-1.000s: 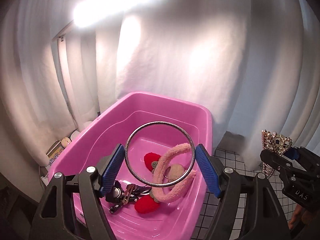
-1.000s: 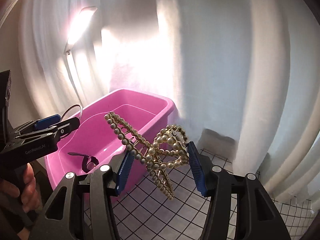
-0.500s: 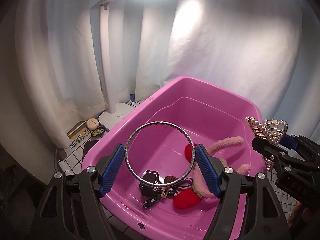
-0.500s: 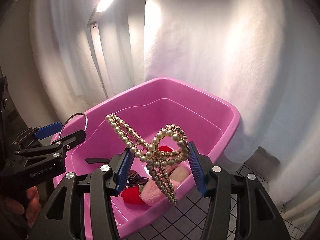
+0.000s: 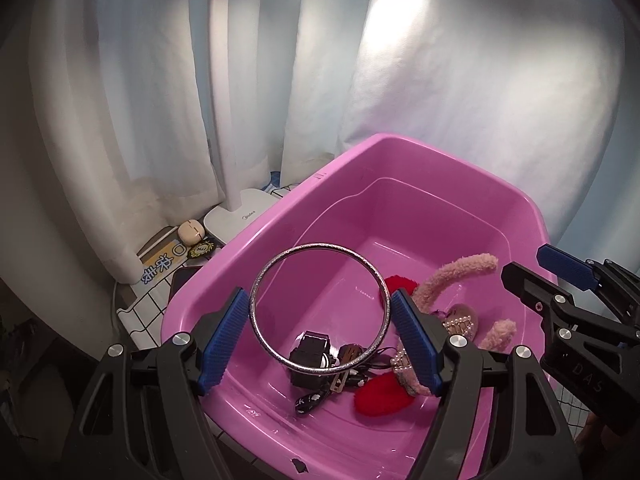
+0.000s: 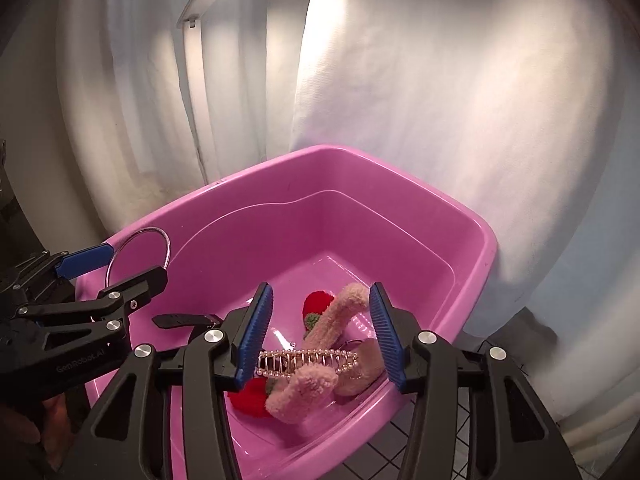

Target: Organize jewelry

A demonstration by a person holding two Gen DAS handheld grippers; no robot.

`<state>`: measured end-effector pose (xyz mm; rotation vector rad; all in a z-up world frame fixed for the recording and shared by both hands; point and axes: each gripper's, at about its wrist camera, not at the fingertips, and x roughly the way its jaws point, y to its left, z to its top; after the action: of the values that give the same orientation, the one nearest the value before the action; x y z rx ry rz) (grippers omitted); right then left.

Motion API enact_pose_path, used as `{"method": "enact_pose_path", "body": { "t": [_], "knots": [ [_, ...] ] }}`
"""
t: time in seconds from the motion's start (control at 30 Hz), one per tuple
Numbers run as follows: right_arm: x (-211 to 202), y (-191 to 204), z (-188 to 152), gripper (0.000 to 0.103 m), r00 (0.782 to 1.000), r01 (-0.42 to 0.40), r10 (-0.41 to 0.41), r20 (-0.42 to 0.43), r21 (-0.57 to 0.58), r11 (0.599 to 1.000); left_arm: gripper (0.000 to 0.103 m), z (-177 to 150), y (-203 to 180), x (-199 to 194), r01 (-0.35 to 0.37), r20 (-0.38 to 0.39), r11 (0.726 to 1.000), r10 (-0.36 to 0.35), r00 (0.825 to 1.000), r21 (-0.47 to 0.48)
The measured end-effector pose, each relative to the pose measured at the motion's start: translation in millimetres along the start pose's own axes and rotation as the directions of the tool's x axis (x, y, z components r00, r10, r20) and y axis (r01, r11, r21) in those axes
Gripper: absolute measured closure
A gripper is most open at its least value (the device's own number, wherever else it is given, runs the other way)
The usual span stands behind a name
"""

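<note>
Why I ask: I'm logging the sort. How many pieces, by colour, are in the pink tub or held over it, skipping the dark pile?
Silver: 1, the bangle held in the left gripper
Pearl: 1, the hair claw lying in the tub
Pink: 1, the fuzzy headband
Red: 2, the fuzzy pieces
Total: 5

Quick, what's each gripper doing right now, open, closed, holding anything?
Left gripper: shut on the silver bangle, above the pink tub.
Right gripper: open, holding nothing; the pearl hair clip lies in the tub below.
</note>
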<state>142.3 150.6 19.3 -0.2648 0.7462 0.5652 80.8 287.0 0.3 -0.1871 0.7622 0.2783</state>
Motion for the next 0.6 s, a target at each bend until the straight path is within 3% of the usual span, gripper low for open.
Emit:
{"method": "enact_pose_path", "body": {
  "t": [0.1, 0.17, 0.6],
  "knots": [
    [-2, -2, 0, 0.046, 1.0, 0.017, -0.017, -0.008, 0.009, 1.0, 0.03, 0, 0, 2, -0.014, -0.018, 1.0, 0.014, 1.0, -0.003],
    [-3, -3, -1, 0.046, 1.0, 0.011, -0.011, -0.01, 0.02, 1.0, 0.017, 0, 0, 0, -0.019, -0.015, 1.0, 0.018, 1.0, -0.006],
    [-12, -4, -4, 0.046, 1.0, 0.016, -0.016, -0.003, 0.035, 0.999, 0.008, -1, 2, -3, -0.036, -0.06, 0.999, 0.033, 0.998, -0.039]
  ]
}}
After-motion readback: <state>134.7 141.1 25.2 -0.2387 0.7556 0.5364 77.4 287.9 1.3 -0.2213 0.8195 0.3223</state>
